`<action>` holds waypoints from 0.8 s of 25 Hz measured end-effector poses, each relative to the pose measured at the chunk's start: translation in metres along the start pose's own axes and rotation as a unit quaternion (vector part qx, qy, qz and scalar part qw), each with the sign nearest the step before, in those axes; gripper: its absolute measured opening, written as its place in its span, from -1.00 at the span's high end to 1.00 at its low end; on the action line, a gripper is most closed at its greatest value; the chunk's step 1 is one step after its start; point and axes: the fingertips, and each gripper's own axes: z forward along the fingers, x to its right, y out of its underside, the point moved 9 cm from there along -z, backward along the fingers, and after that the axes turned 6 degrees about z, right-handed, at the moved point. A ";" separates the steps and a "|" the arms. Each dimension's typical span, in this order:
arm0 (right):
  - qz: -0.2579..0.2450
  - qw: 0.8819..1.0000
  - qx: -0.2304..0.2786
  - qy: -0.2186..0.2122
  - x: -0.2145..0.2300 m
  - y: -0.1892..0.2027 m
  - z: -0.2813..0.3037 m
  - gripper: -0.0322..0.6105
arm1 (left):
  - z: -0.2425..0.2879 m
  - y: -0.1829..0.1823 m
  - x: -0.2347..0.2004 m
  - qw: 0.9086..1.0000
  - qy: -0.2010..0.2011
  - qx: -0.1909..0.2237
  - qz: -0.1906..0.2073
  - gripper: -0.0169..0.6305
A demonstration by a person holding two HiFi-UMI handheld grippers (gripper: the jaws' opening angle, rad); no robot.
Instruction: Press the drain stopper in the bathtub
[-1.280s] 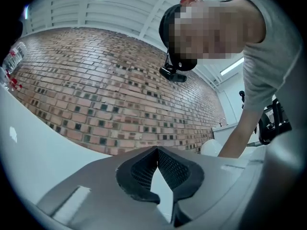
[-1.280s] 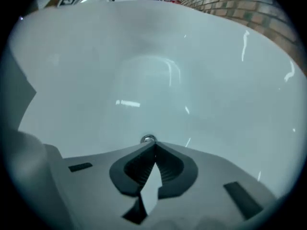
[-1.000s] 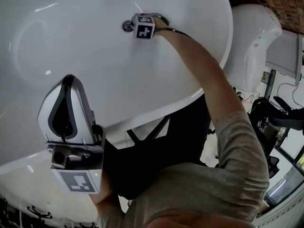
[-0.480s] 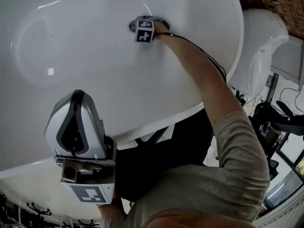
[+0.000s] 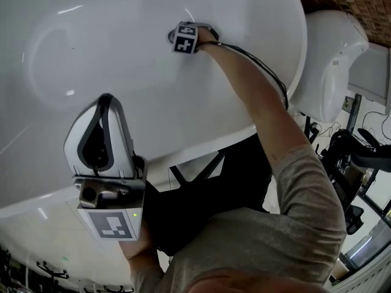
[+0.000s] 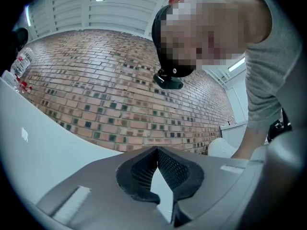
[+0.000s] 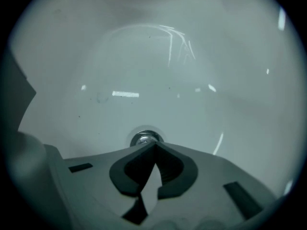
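Observation:
The white bathtub (image 5: 110,54) fills the head view. Its chrome drain stopper (image 5: 171,37) sits at the tub's bottom, partly hidden behind the marker cube of my right gripper (image 5: 179,36). In the right gripper view the stopper (image 7: 145,139) lies just past the tips of my right gripper (image 7: 154,146), which is shut with nothing between its jaws; whether the tips touch the stopper I cannot tell. My left gripper (image 5: 105,105) hangs over the tub's near rim, far from the drain. It is shut and empty too, and in its own view the left gripper (image 6: 157,150) points up at a brick wall.
The tub's near rim (image 5: 256,124) curves under the person's outstretched right arm (image 5: 256,96). A white rounded fixture (image 5: 330,60) stands to the right of the tub. Cables and dark equipment (image 5: 357,157) lie on the floor at the far right.
My right gripper has stayed at the drain. My left gripper has drifted slightly up and to the right in the head view.

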 end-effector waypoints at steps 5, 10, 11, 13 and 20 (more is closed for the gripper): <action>0.066 0.990 0.116 0.034 0.034 -0.004 -0.109 0.89 | -0.002 0.006 -0.003 1.000 -0.005 0.005 0.014 0.97; 0.146 0.933 0.313 0.100 0.037 0.005 -0.300 0.89 | -0.014 -0.010 -0.006 0.998 -0.033 0.035 0.039 0.97; 0.150 0.915 0.354 0.120 0.033 0.010 -0.342 0.89 | -0.016 -0.019 -0.008 0.998 -0.035 0.038 0.046 0.97; 0.156 0.872 0.436 0.160 0.019 0.027 -0.427 0.90 | -0.016 -0.049 -0.011 0.995 -0.030 0.062 0.068 0.97; 0.108 0.727 0.622 0.271 -0.156 0.100 -0.693 0.90 | -0.063 -0.219 0.042 0.975 0.025 0.174 0.133 0.97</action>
